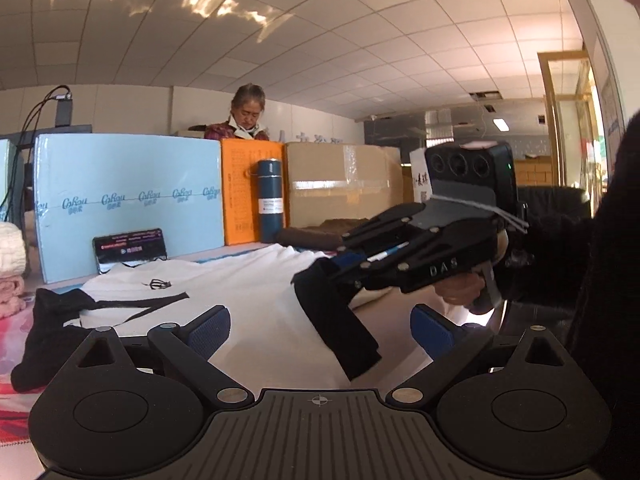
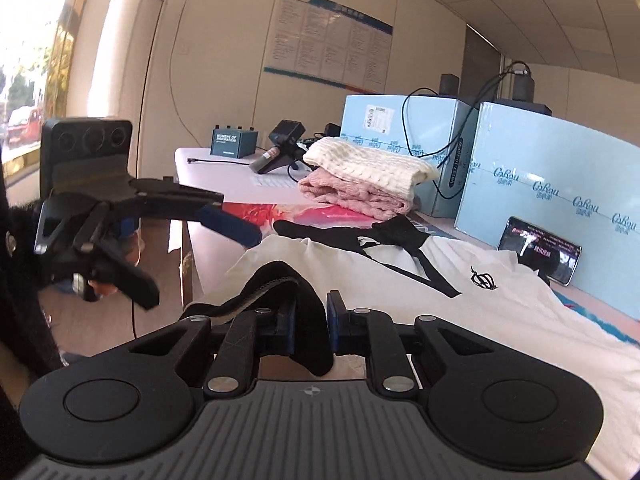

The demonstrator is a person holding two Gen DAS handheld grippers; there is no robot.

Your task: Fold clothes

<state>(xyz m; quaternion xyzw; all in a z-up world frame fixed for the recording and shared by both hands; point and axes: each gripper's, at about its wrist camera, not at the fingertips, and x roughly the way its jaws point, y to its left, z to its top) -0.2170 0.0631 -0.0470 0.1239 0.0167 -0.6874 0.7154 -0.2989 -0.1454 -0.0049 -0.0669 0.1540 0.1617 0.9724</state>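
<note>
A white top (image 1: 248, 292) (image 2: 400, 280) with a black collar, black trim and a small black logo lies spread on the table. Its black cuff (image 1: 336, 320) (image 2: 308, 320) is pinched between the blue pads of my right gripper (image 2: 311, 318), which is shut on it and holds it lifted off the cloth. The left wrist view shows that same right gripper (image 1: 336, 270) coming in from the right with the cuff hanging from its tip. My left gripper (image 1: 322, 332) (image 2: 198, 264) is wide open and holds nothing. It hovers just left of the cuff, near the table's edge.
A folded cream and pink knit stack (image 2: 368, 176) sits at the table's far left. A phone (image 1: 130, 246) leans on blue foam boards (image 1: 128, 184). An orange box (image 1: 240, 188), a blue flask (image 1: 270, 200) and a cardboard box (image 1: 344, 180) line the back, with a person (image 1: 244, 120) behind.
</note>
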